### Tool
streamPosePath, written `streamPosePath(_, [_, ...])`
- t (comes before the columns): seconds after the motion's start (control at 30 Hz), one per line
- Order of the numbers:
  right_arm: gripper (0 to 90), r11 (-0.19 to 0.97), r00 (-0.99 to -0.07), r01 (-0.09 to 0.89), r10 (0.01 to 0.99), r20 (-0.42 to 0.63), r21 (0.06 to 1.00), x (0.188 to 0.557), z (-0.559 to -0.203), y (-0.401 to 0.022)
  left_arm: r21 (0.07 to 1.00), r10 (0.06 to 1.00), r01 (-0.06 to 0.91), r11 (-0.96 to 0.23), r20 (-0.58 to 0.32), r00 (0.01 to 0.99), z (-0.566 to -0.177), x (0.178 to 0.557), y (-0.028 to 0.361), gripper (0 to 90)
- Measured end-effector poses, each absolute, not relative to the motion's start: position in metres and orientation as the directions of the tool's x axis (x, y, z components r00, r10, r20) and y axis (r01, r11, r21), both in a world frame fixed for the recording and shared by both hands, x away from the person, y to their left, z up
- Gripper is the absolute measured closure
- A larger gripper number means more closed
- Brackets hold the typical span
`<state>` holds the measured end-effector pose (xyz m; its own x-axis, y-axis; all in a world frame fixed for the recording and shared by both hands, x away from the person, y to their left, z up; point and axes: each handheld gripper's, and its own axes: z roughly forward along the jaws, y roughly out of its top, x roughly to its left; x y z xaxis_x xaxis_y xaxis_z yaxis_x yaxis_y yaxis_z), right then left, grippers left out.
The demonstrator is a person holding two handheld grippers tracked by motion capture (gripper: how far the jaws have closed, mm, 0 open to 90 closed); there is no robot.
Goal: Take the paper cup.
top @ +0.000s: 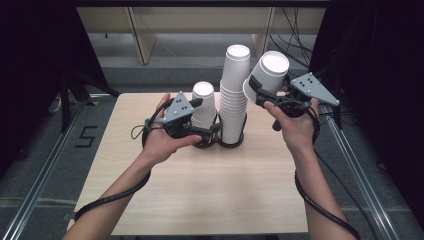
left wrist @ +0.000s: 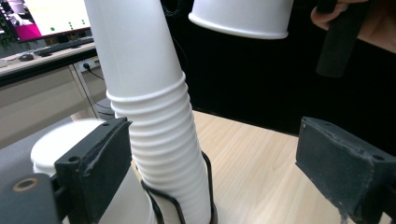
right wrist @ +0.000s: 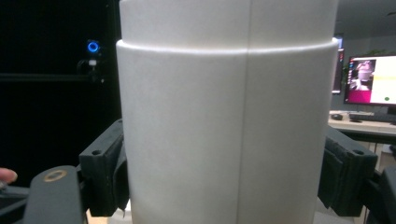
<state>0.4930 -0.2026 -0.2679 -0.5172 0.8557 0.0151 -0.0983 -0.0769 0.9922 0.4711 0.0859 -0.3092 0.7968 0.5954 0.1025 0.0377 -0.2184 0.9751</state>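
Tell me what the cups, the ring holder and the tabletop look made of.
Tall cup stack: matte white paper, likely; rolled rims, side seam on the held cup. Ring holder: thin black wire, probably coated metal. Tabletop: pale wood-grain, possibly laminate.

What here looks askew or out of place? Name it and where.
The tall cup stack in the black wire holder leans sideways rather than standing straight. The right claw holds nested white cups tilted in mid-air beside its top.

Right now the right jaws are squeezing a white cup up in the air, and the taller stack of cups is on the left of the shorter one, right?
Not quite. The right gripper does hold a white cup aloft, but the high view shows the tall stack on the right of the short stack.
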Motion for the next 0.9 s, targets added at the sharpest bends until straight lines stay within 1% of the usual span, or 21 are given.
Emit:
streamPosePath(0.07, [19.6,-0.061,-0.522,-0.081,0.853,0.01,0.995,0.489,-0.276,-0.201,0.977,0.595,0.046,-0.207,0.089,0.799,-0.316,0.464,0.091,10.1])
streamPosePath(0.17, [19.6,-0.036,-0.522,-0.074,0.853,-0.008,0.997,0.485,-0.289,-0.199,0.975,0.6,0.04,-0.218,0.102,0.794,-0.327,0.456,0.098,10.2])
streamPosePath(0.33, [19.6,-0.017,-0.525,-0.053,0.851,-0.013,0.998,0.479,-0.308,-0.197,0.976,0.604,0.068,-0.209,0.074,0.794,-0.345,0.448,0.108,10.5])
streamPosePath(0.43, [19.6,-0.01,-0.523,-0.037,0.852,-0.011,0.999,0.477,-0.319,-0.197,0.974,0.608,0.071,-0.214,0.076,0.79,-0.355,0.446,0.112,10.5])
streamPosePath(0.57, [19.6,0.005,-0.526,-0.017,0.85,-0.013,1.0,0.474,-0.332,-0.197,0.976,0.61,0.087,-0.201,0.055,0.791,-0.367,0.445,0.115,10.8])
streamPosePath(0.63, [19.5,-0.009,-0.524,-0.011,0.852,0.002,1.0,0.472,-0.339,-0.195,0.974,0.616,0.091,-0.206,0.057,0.786,-0.374,0.444,0.115,10.9])
streamPosePath(0.67, [19.6,0.006,-0.52,-0.016,0.854,-0.013,1.0,0.472,-0.342,-0.196,0.974,0.616,0.095,-0.207,0.054,0.786,-0.376,0.443,0.115,11.1])
streamPosePath(0.7, [19.6,-0.007,-0.528,0.004,0.849,0.008,1.0,0.47,-0.344,-0.196,0.973,0.616,0.099,-0.21,0.053,0.786,-0.379,0.443,0.115,11.1])
streamPosePath(0.77, [19.6,-0.007,-0.526,0.005,0.851,0.009,1.0,0.469,-0.351,-0.195,0.973,0.622,0.109,-0.204,0.043,0.782,-0.384,0.444,0.115,11.1])
streamPosePath(0.9, [19.5,0.043,-0.518,0.013,0.855,-0.03,0.999,0.466,-0.366,-0.192,0.971,0.623,0.13,-0.2,0.024,0.782,-0.391,0.444,0.115,12.4])
